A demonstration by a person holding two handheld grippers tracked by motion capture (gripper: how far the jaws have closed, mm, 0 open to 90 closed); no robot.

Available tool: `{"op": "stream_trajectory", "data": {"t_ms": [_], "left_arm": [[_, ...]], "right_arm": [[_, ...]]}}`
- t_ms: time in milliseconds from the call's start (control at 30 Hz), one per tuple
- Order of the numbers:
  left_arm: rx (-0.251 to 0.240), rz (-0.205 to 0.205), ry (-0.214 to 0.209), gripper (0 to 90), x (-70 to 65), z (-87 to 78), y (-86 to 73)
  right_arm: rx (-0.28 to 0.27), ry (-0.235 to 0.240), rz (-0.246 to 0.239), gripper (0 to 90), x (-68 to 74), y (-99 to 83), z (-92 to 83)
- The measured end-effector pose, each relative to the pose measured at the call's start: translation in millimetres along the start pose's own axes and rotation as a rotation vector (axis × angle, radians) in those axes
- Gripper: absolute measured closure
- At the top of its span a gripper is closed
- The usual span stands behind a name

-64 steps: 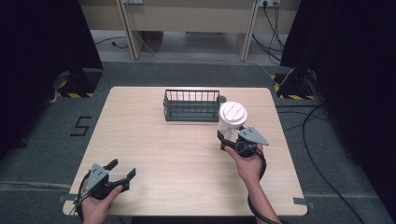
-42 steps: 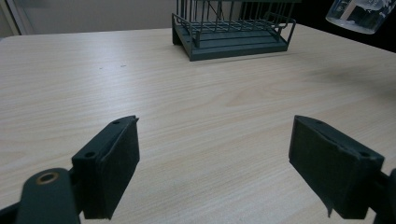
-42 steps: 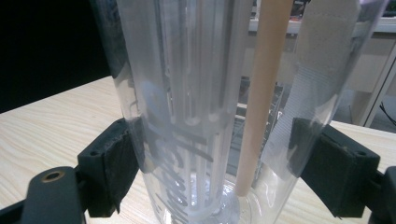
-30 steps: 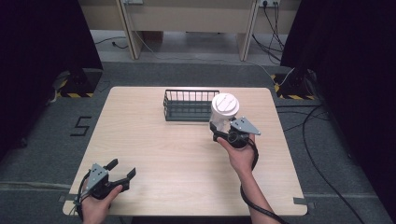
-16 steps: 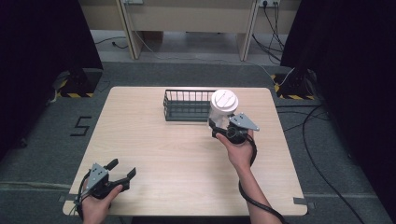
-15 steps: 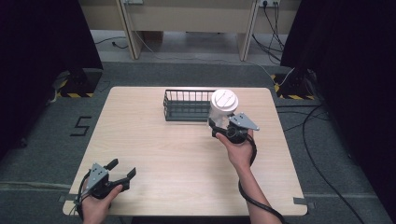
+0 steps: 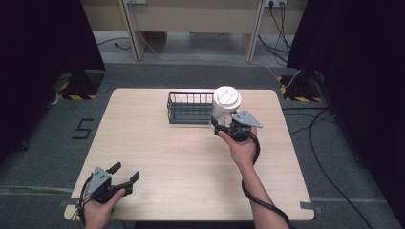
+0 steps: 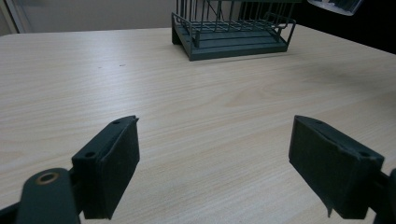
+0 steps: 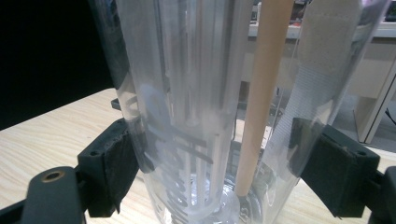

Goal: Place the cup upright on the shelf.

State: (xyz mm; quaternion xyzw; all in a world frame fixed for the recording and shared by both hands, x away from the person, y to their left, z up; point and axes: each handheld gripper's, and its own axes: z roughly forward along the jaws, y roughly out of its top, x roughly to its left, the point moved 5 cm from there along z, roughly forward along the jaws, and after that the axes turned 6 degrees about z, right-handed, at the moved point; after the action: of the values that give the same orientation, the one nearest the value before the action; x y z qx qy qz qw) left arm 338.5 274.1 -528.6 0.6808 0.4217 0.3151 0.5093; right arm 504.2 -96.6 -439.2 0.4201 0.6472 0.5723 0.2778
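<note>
A clear plastic cup [image 7: 225, 102] with a white lid is held upright above the table, at the right end of a dark wire basket [image 7: 188, 109]. My right gripper [image 7: 220, 120] is shut on the cup's lower part. In the right gripper view the pads press both sides of the cup [image 9: 210, 93], and a beige stick [image 9: 261, 93] stands inside it. My left gripper [image 7: 125, 171] rests at the table's front left corner. It is open with nothing between its jaws [image 8: 215, 140]. The basket [image 8: 233, 28] lies far ahead of it.
The light wooden table [image 7: 191, 162] has bare surface between the two grippers. Cables run over the grey floor to the right of the table. Dark curtains stand on both sides, and furniture legs stand behind the table.
My right gripper has carried the cup away from the person and a little left, up to the basket's right end. The left gripper has stayed where it was, still open.
</note>
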Motion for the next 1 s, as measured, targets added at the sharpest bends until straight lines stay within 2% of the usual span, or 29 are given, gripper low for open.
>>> {"op": "stream_trajectory", "data": {"t_ms": [1000], "left_arm": [[0.000, 0.000, -0.003, 15.9, -0.6, 0.4, 0.2]], "right_arm": [[-0.002, -0.010, 0.003, 19.0, -3.1, 14.8, 15.4]]}}
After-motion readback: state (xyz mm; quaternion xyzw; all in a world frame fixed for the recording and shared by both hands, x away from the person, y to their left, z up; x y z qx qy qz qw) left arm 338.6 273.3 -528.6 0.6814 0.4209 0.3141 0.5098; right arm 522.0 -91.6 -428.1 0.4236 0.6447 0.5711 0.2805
